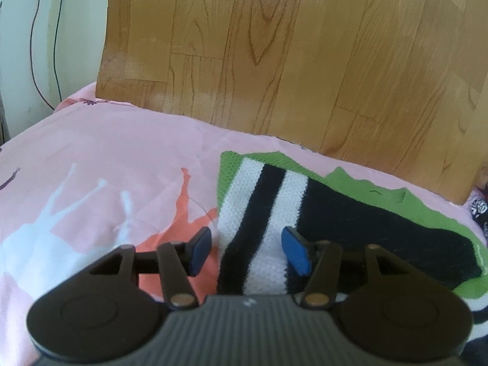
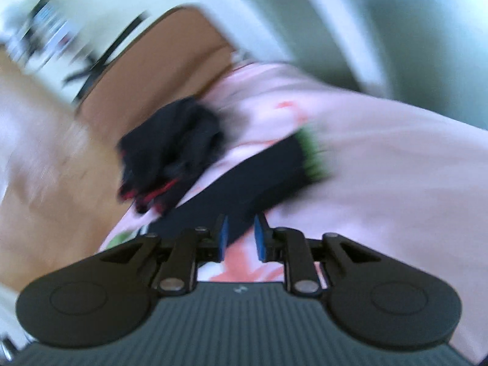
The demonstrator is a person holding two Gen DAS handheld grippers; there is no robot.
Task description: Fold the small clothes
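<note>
A small knit garment (image 1: pixel 350 213) in black, white and green stripes lies flat on the pink bed sheet (image 1: pixel 106 152). My left gripper (image 1: pixel 248 251) hovers low over its near striped end. It is open, and its blue pads straddle the white and black stripes without pinching them. The right wrist view is smeared by motion. There the same garment (image 2: pixel 268 164) shows as a black band with a green edge. My right gripper (image 2: pixel 241 236) is over its near end, its blue pads a narrow gap apart and nothing clamped between them.
A wood-grain headboard (image 1: pixel 274 45) rises right behind the garment. Dark cables (image 1: pixel 45 45) hang down the pale wall at left. A crumpled black cloth with red trim (image 2: pixel 170 146) lies on the sheet near the headboard (image 2: pixel 45 152).
</note>
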